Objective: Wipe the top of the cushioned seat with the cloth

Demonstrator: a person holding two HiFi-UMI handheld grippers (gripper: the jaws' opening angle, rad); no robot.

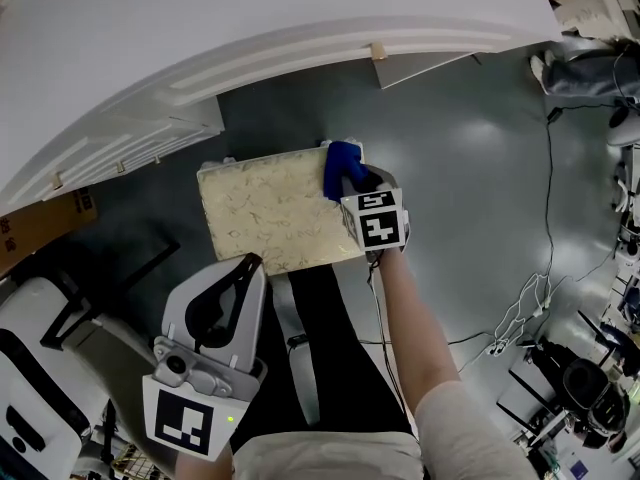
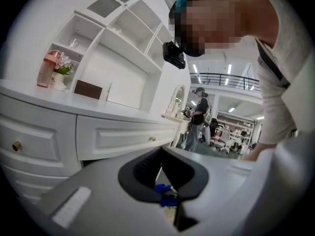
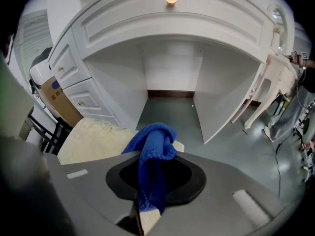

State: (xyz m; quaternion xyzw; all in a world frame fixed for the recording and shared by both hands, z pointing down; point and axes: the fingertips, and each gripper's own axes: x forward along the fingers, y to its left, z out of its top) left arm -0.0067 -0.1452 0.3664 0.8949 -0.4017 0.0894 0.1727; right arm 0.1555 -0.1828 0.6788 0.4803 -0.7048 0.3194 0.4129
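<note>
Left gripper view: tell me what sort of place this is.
Probably a large indoor hall staged as a bedroom corner, not a home: a white dressing table with a cushioned seat, but strip lights and a railing beyond.

In my right claw (image 3: pixel 146 208), a shell of smooth, matt grey plastic with dull black pads, sits the blue cloth (image 3: pixel 150 151): thick terry with a looped, fuzzy, matt pile. The cushioned seat (image 1: pixel 270 213) is covered in cream fabric, matt, with a raised mottled pattern. My left claw (image 1: pixel 250 260) has the same pale plastic shell, with a faint sheen. The dressing table (image 1: pixel 250 28) is painted white, smooth, with a soft satin finish; its drawer knob (image 3: pixel 171 0) looks like polished brass. The grey floor (image 1: pixel 470 168) is smooth and glossy, mirroring the lights. The box (image 1: pixel 40 223) at left is plain brown cardboard
</note>
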